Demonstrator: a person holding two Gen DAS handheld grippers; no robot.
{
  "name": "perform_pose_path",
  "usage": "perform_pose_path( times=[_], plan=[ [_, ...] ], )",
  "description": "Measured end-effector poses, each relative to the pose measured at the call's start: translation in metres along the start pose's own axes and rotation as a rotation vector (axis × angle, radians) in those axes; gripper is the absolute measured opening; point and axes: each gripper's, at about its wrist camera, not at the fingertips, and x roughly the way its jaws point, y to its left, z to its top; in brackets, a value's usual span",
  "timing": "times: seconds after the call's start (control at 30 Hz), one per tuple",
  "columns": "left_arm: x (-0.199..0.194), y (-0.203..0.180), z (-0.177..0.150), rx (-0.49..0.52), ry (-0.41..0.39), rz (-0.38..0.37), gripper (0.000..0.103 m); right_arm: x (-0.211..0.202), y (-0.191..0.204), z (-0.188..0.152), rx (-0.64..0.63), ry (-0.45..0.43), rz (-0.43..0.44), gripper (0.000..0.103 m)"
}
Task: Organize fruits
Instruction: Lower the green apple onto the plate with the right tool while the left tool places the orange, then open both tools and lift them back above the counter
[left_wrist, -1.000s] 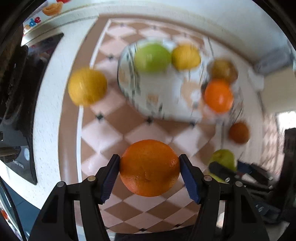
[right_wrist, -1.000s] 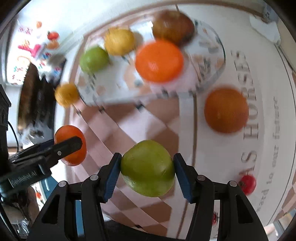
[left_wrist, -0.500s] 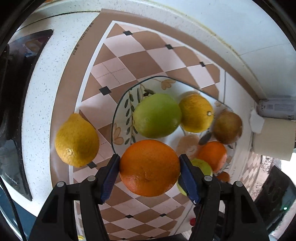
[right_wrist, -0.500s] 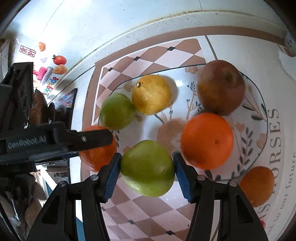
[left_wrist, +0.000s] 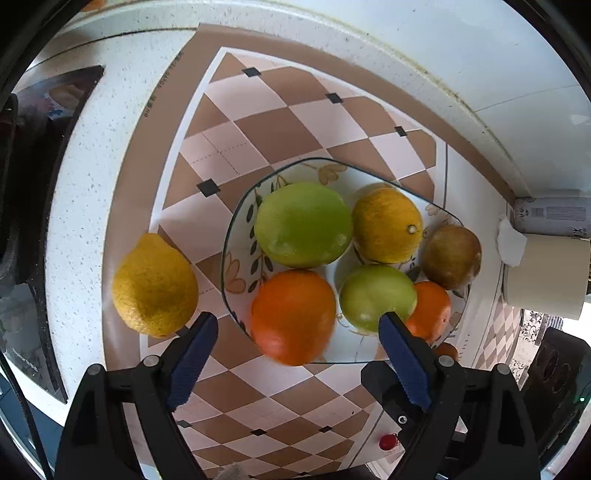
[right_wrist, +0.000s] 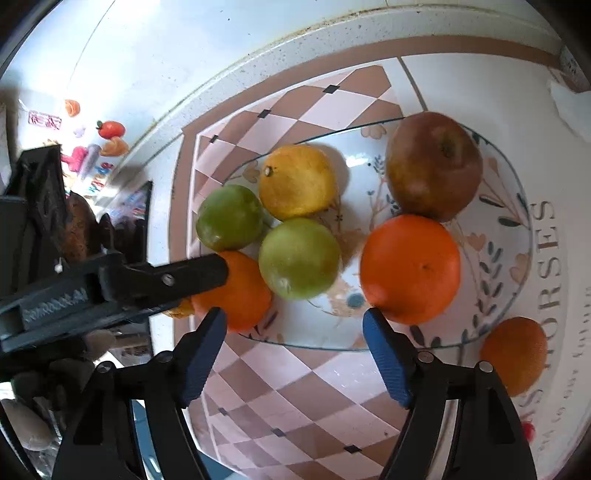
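- Where the white speckled counter meets the pale wall, a mat with brown and pink diamond squares lies flat.
- A shallow glass plate painted with leaves and flowers sits on the mat.
- Six fruits lie in the plate: a big green round fruit, a yellow lemon with a small stem spot, a brownish apple, a bright orange, a smaller green apple and a second orange.
- Another yellow lemon rests on the mat just beside the plate's left edge.
- A darker orange sits outside the plate on white cloth with grey letters.
- The left gripper is opening wide; the bright orange sits between its blue pads, but they do not press it.
- The right gripper is opening too, with the smaller green apple lying free just past its tips.
- A roll of paper stands in the corner by the wall.
- Fruit stickers dot the wall on the far left.
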Motion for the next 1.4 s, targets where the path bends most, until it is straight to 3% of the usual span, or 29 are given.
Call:
perform_pose_path(
  times=[0.07, 0.17, 0.33, 0.53, 0.93, 1.4],
  plan=[
    [-0.008, -0.001, -0.004, 0.019, -0.028, 0.031, 0.089, -0.005, 0.003, -0.003, -0.027, 0.009, -0.051, 0.079],
    [-0.02, -0.001, -0.016, 0.059, -0.078, 0.094, 0.089, -0.019, 0.003, -0.011, -0.063, -0.003, -0.124, 0.092],
    [-0.039, -0.002, -0.043, 0.111, -0.165, 0.189, 0.089, -0.049, -0.003, -0.022, -0.094, -0.061, -0.235, 0.094],
    [-0.059, -0.012, -0.08, 0.154, -0.256, 0.245, 0.089, -0.08, -0.006, -0.031, -0.106, -0.118, -0.28, 0.094],
    [-0.12, -0.026, -0.139, 0.195, -0.411, 0.234, 0.089, -0.149, 0.013, -0.075, -0.153, -0.238, -0.316, 0.094],
    [-0.179, -0.037, -0.199, 0.243, -0.509, 0.2, 0.089, -0.22, 0.043, -0.14, -0.198, -0.347, -0.316, 0.094]
  ],
)
